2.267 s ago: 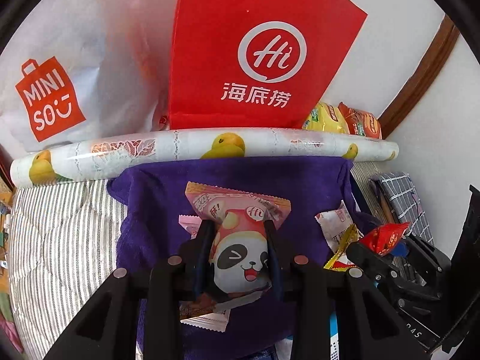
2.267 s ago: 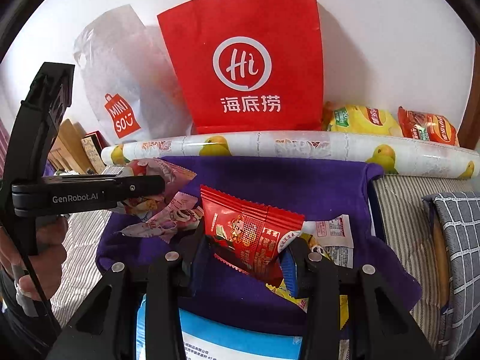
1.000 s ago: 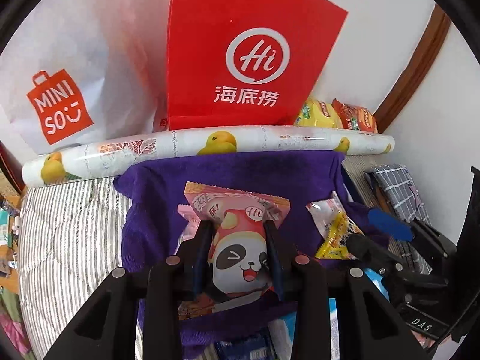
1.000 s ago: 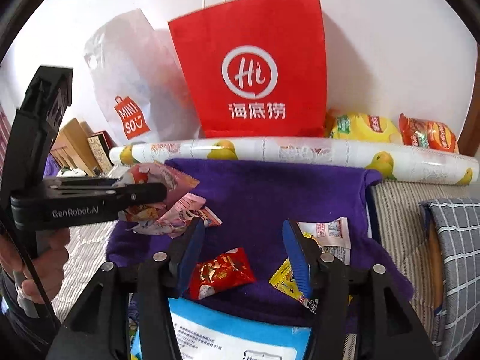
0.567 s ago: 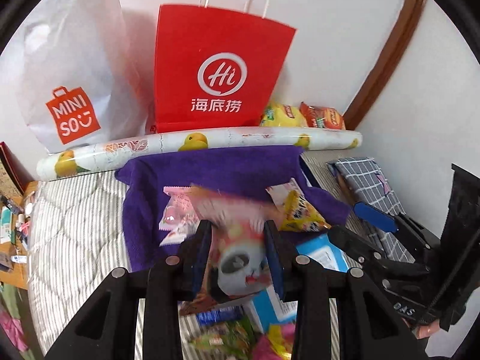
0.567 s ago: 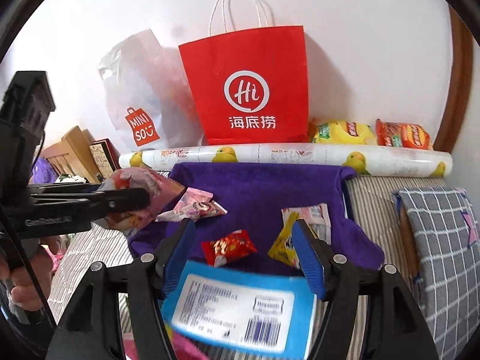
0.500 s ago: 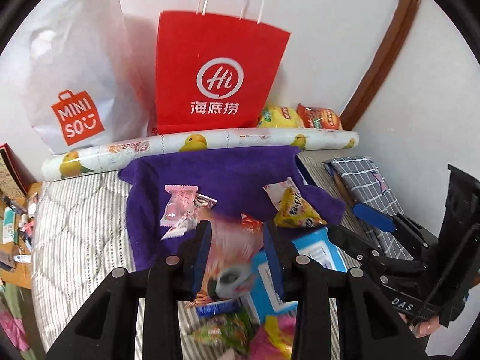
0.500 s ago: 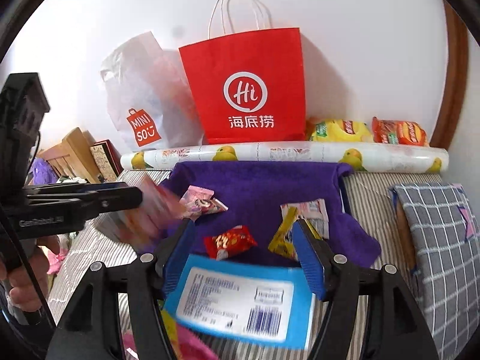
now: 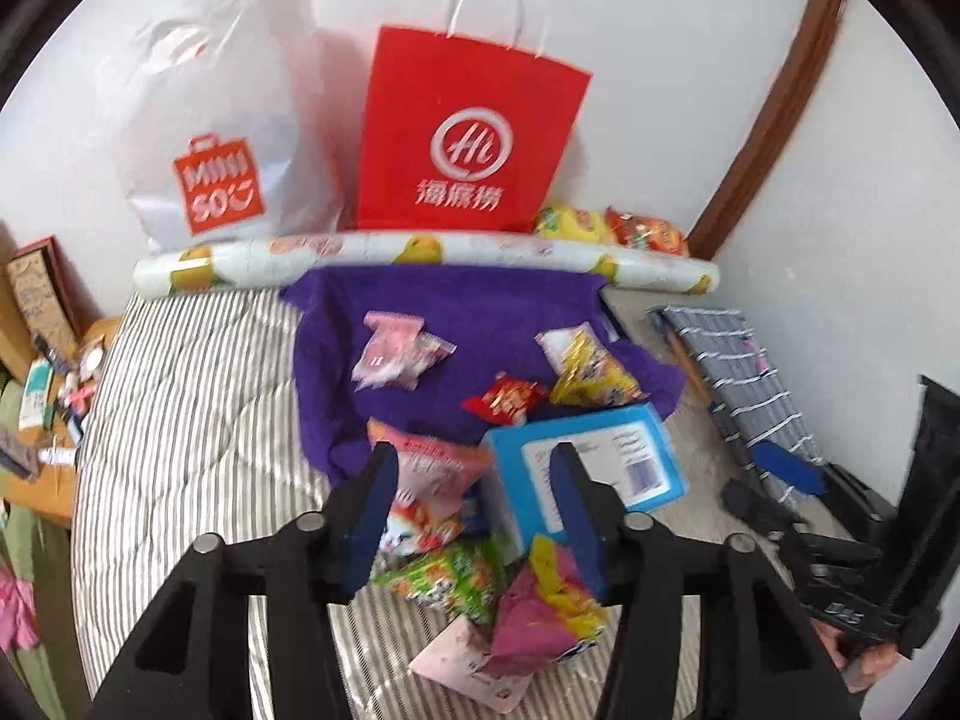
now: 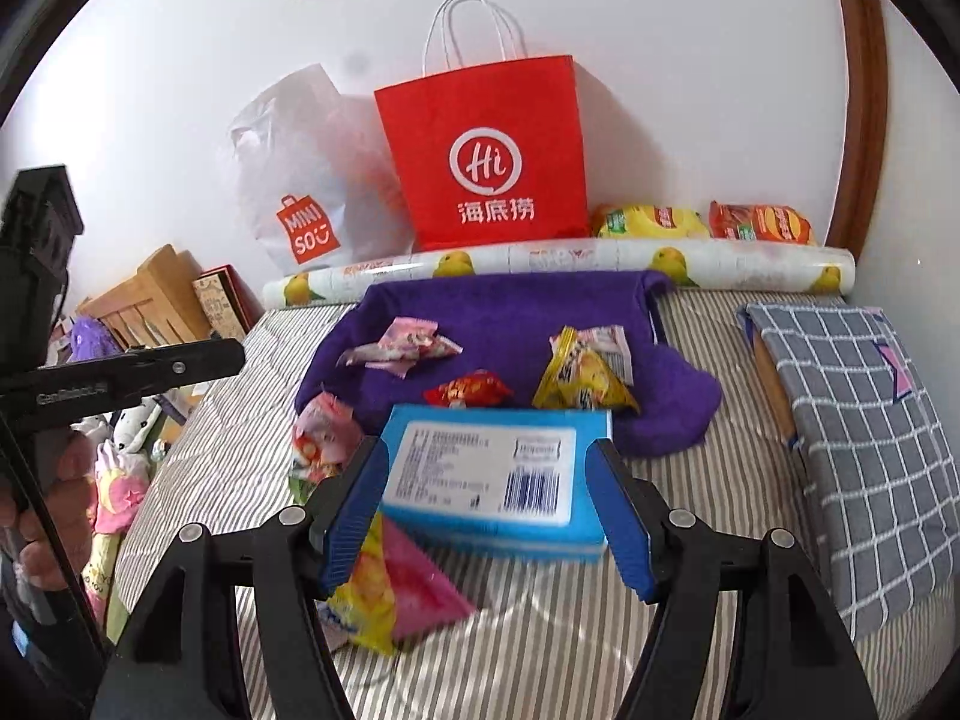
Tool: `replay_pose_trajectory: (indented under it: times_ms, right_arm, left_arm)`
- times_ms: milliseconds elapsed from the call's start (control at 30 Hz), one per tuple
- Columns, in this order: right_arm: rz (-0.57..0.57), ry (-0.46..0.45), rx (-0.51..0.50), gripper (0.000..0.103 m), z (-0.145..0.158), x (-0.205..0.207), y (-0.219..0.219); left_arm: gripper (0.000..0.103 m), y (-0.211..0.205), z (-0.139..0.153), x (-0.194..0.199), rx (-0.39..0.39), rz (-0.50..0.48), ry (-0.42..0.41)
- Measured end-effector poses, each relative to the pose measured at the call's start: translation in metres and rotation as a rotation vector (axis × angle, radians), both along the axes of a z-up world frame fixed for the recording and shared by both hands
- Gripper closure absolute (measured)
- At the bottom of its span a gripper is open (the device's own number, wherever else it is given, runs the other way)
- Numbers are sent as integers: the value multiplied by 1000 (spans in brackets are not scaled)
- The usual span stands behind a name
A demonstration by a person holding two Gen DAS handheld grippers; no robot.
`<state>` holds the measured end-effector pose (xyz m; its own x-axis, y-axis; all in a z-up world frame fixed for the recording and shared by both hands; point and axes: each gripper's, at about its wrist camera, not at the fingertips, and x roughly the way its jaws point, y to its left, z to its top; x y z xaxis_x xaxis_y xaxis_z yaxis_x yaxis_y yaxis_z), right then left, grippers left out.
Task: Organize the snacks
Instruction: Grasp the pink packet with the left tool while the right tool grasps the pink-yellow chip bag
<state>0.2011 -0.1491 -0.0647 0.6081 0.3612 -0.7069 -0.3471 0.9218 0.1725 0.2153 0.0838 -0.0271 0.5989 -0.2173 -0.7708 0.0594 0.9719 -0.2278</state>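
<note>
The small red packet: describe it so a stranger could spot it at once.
Find the purple cloth in front of the red bag. Near its front edge, just behind the blue box, lies the red packet, the only red one among pink and yellow wrappers.

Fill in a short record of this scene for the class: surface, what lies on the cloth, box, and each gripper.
surface: striped bedding
on purple cloth: pink packets, red packet, yellow packet
blue box: on bedding at the cloth's near edge
left gripper: jaws opening, panda packet loose between them
right gripper: open, empty
</note>
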Motion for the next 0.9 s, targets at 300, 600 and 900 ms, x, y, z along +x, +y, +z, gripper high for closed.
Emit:
replay_pose_trajectory:
  times_ms: [300,600,900]
  right_arm:
    - [-36,49,-8,35,-30,-9,-10]
    - [-34,60,-21,35,-51,-20,-13]
    - [93,68,-27,36,-70,-38,21]
  left_arm:
    - [48,-7,-69,10,20,-18,93]
    - [54,-10,-100,28,85,-10,94]
    - [70,0,-84,17,46,-39,47]
